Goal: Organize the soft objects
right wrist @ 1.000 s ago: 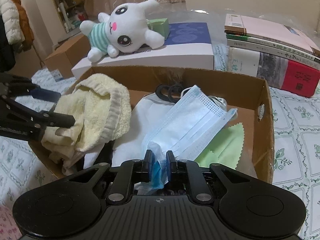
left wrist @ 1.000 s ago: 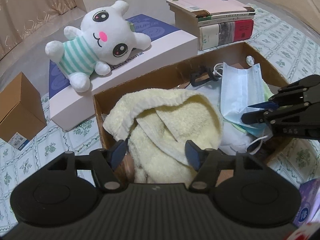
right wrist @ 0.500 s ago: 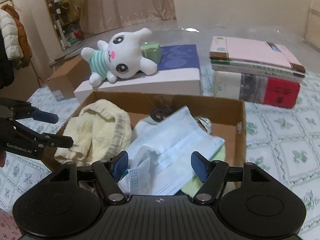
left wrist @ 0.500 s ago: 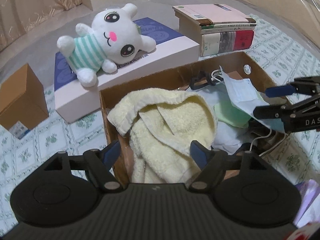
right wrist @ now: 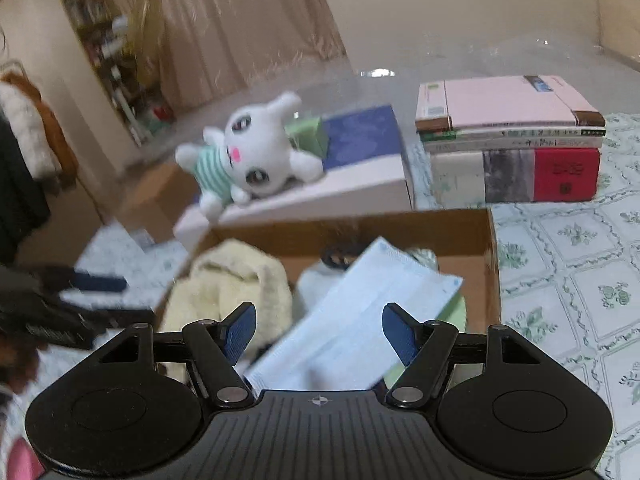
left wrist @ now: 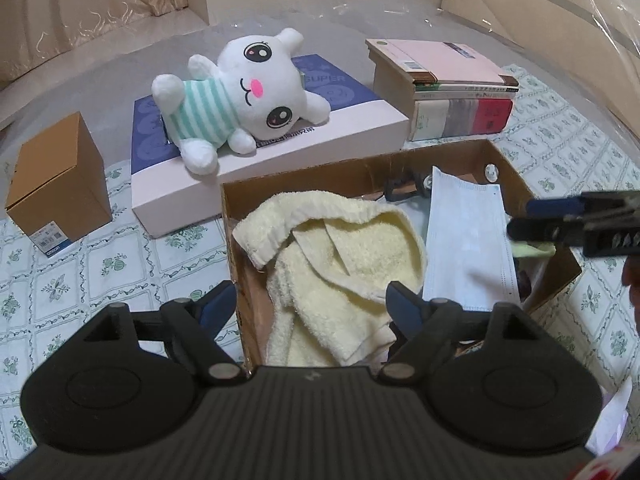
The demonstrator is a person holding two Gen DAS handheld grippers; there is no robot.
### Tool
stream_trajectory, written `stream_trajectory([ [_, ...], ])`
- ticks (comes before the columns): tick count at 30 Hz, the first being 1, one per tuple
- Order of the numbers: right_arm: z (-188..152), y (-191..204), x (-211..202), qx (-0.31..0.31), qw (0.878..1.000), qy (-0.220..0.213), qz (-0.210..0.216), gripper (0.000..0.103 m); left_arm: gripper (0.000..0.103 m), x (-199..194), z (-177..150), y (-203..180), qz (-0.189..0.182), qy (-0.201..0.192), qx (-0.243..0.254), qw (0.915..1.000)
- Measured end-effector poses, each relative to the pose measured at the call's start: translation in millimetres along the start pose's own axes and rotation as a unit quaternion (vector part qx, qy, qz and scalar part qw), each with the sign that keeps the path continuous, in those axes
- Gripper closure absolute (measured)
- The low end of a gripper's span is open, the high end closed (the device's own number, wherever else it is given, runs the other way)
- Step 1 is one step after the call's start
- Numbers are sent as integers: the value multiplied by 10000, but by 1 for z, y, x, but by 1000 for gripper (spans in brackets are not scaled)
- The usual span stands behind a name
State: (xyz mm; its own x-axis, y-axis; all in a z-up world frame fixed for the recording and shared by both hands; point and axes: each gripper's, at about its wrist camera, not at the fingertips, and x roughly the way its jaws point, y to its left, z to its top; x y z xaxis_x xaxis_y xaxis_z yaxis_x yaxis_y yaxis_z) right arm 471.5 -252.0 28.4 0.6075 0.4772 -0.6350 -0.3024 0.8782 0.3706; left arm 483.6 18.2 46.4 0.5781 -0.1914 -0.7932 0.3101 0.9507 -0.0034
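Inside the cardboard box (left wrist: 532, 196), yellow towel (left wrist: 344, 264) between spread left tongs (left wrist: 310, 304), face mask (right wrist: 352, 320) below spread right tongs (right wrist: 320, 328).

Both claws (left wrist: 310, 304) (right wrist: 320, 330) wide apart, unladen

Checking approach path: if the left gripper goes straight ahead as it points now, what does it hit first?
Most likely the yellow towel in the cardboard box; the open left gripper frames it. Depth is uncertain.
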Motion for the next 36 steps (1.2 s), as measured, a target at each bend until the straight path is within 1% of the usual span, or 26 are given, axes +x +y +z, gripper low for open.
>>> stream_trajectory([
  [5,-14,2,-4,-51,9994,201,-262,33,23,-7,-10,-4,52,0,-116,9999],
  [8,-18,10,-20,-144,9992,158,-325,33,17,-17,-16,-8,148,-58,-174,9997],
  [10,-19,19,-34,-292,9983,117,-494,33,11,-28,-19,-11,195,-133,-203,9995],
  [12,-21,28,-51,-438,9971,50,-623,33,6,-42,-21,-14,214,-205,-228,9993],
  [14,-23,36,-68,-513,9962,-23,-704,33,5,-57,-22,-17,244,-288,-251,9990],
  [16,-26,45,-87,-551,9960,-120,-696,33,2,-75,-22,-21,226,-394,-262,9986],
  [18,-28,53,-104,-571,9960,-240,-643,33,1,-94,-23,-24,193,-491,-284,9982],
  [22,-34,73,-135,-699,9938,-387,-772,33,1,-130,-29,-32,150,-667,-434,9967],
  [25,-44,87,-158,-785,9923,-553,-786,33,1,-156,-44,-41,261,-855,-518,9946],
  [28,-58,97,-178,-735,9919,-706,-761,33,1,-178,-64,-50,362,-1013,-612,9923],
  [32,-84,106,-197,-673,9923,-735,-741,33,1,-200,-97,-60,435,-1126,-797,9895],
  [36,-111,114,-216,-603,9920,-797,-777,32,2,-220,-134,-73,568,-1269,-862,9865],
])
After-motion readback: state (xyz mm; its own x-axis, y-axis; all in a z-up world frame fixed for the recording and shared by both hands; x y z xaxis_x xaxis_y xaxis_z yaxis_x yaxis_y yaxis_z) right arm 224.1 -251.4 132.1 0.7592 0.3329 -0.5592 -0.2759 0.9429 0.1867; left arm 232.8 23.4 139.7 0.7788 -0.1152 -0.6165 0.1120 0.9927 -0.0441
